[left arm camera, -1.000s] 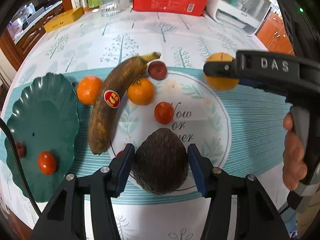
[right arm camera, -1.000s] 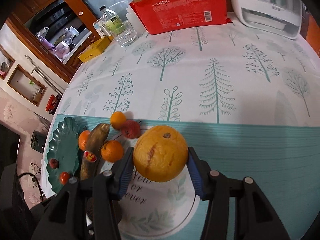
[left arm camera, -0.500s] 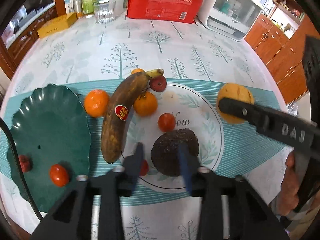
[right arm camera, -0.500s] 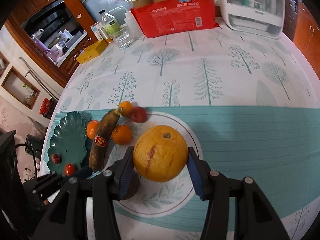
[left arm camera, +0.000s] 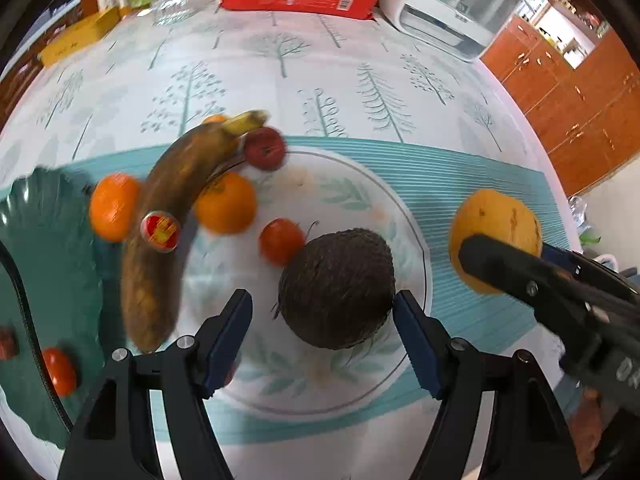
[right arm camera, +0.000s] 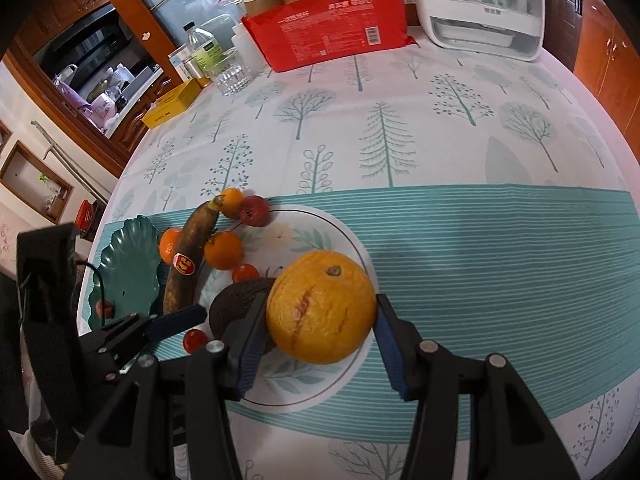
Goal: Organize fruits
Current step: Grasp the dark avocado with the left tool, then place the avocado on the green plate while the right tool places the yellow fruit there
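Observation:
My left gripper point(left arm camera: 324, 312) is open, its fingers apart around a dark rough avocado point(left arm camera: 338, 288) that lies on the white plate point(left arm camera: 400, 208); the right pad is near it, the left pad stands clear. My right gripper point(right arm camera: 320, 326) is shut on a large yellow orange point(right arm camera: 322, 306), held above the plate's point(right arm camera: 340, 236) right side; it shows in the left wrist view point(left arm camera: 494, 220). A brown banana point(left arm camera: 168, 216), tangerines point(left arm camera: 226, 204) point(left arm camera: 114, 206), a red fruit point(left arm camera: 265, 148) and a small tomato point(left arm camera: 281, 241) lie at the plate's left.
A green leaf-shaped dish point(left arm camera: 44, 280) at the left holds a small tomato point(left arm camera: 60, 372) and a dark red fruit. A red package point(right arm camera: 332, 36), a glass point(right arm camera: 232, 72), a yellow box point(right arm camera: 172, 104) and a white appliance point(right arm camera: 480, 4) stand along the table's far edge.
My left gripper has opened wide and come back close around the avocado after pulling away. My right gripper has carried the orange lower and nearer over the plate's right side.

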